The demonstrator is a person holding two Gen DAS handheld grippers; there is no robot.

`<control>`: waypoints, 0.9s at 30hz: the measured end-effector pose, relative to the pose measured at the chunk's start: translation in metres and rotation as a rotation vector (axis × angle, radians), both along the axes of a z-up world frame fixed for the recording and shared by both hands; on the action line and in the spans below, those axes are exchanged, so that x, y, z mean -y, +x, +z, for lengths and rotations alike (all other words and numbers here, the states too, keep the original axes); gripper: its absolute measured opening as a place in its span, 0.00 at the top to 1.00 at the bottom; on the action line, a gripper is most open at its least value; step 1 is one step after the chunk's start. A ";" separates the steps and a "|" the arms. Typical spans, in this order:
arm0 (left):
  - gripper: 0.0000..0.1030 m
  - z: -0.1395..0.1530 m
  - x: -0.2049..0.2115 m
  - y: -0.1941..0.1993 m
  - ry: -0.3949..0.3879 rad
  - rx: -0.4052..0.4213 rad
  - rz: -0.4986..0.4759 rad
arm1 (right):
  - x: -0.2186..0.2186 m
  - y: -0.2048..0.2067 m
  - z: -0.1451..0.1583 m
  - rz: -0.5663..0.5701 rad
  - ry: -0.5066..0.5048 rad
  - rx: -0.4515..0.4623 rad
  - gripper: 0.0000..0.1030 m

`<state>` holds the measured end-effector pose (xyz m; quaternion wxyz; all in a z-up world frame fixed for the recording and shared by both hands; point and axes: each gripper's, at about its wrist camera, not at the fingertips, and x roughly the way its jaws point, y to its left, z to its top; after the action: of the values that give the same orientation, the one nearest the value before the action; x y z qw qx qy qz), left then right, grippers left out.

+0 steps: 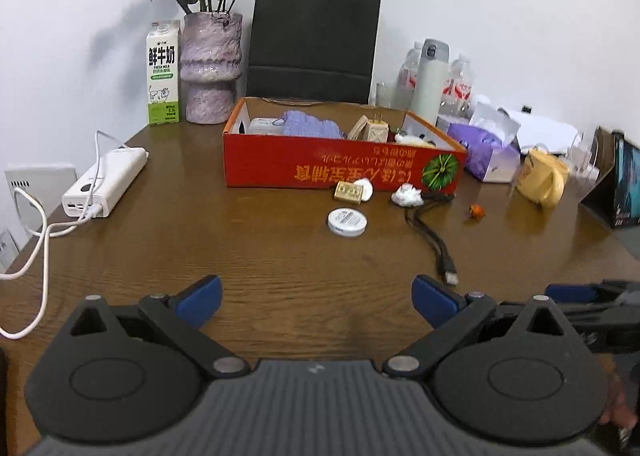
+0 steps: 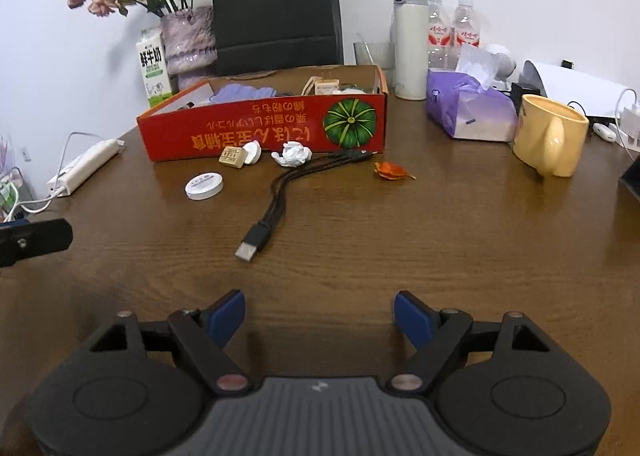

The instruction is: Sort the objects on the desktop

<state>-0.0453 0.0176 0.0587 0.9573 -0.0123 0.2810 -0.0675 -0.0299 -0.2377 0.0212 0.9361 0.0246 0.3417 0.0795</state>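
My left gripper (image 1: 316, 300) stands spread as wide as it goes with nothing between its blue pads, only bare wood below; my right gripper (image 2: 319, 316) is also parted, a little less wide, and empty. Ahead of both lies an open stretch of brown table (image 2: 440, 240), free up to the black USB cable (image 2: 280, 192), whose plug points toward my right gripper. Beyond it the loose things wait in a row along the front wall of the red box (image 2: 248, 128): a round white tin (image 2: 204, 186), a small tan block (image 2: 233, 157) touching a white cap (image 2: 253, 152), a crumpled paper ball (image 2: 292, 154) and an orange scrap (image 2: 390, 171). The box already holds purple cloth and a plug. To the right a yellow mug (image 2: 548, 136) and a purple tissue pack (image 2: 468, 108) crowd the edge; to the left a white power bank (image 1: 106, 186) with its cord lies near the table's rim. A vase (image 1: 210, 68), a milk carton (image 1: 162, 74) and a black bag (image 1: 312, 44) line the wall behind.
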 end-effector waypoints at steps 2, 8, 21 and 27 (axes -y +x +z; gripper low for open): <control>0.00 -0.006 0.002 0.003 0.022 0.007 0.002 | 0.006 -0.002 -0.001 -0.016 0.016 0.013 0.21; 0.00 -0.016 0.009 0.043 0.012 -0.026 -0.011 | 0.013 0.015 0.006 -0.029 0.027 0.031 0.26; 0.47 -0.035 0.040 0.155 0.065 -0.129 -0.150 | -0.030 0.149 0.019 0.166 -0.049 0.083 0.49; 0.61 -0.038 0.043 0.149 0.083 -0.088 -0.193 | -0.046 0.188 -0.006 0.220 -0.102 0.060 0.76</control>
<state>0.1037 -0.0252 0.0203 0.9327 0.0514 0.3250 -0.1473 0.1582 -0.1921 0.0148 0.9316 -0.0631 0.3177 0.1650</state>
